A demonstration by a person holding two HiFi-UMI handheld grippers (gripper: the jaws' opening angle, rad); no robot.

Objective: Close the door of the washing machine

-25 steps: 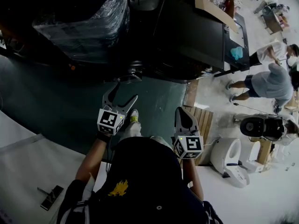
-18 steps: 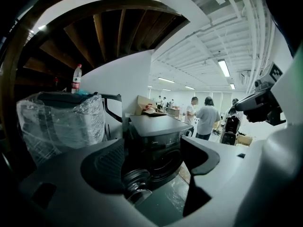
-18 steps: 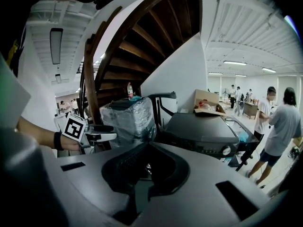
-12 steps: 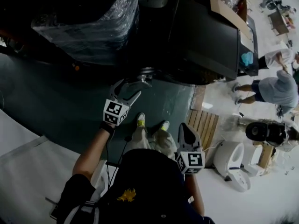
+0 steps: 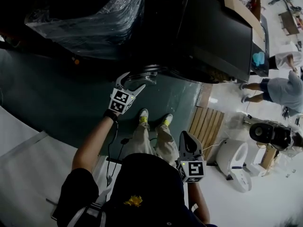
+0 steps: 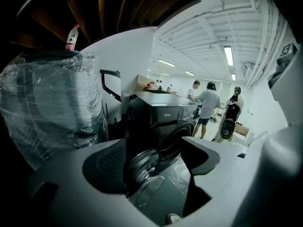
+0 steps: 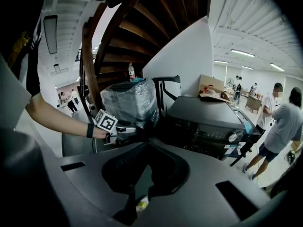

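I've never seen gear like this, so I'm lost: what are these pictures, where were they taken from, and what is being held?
There is no robot here: a person holds a grey two-jaw tool in each hand. One picture comes from a camera on the person's head, looking down past their shoes to the dark green floor. The other two come from cameras riding on each tool, looking along its jaws. The black-and-white marked cubes are part of the tools. The left tool is stretched out, jaws apart, towards the open round door of the dark grey washing machine. The right tool hangs near the body, jaws together, holding nothing. A bulky plastic-wrapped bundle stands beside the machine.
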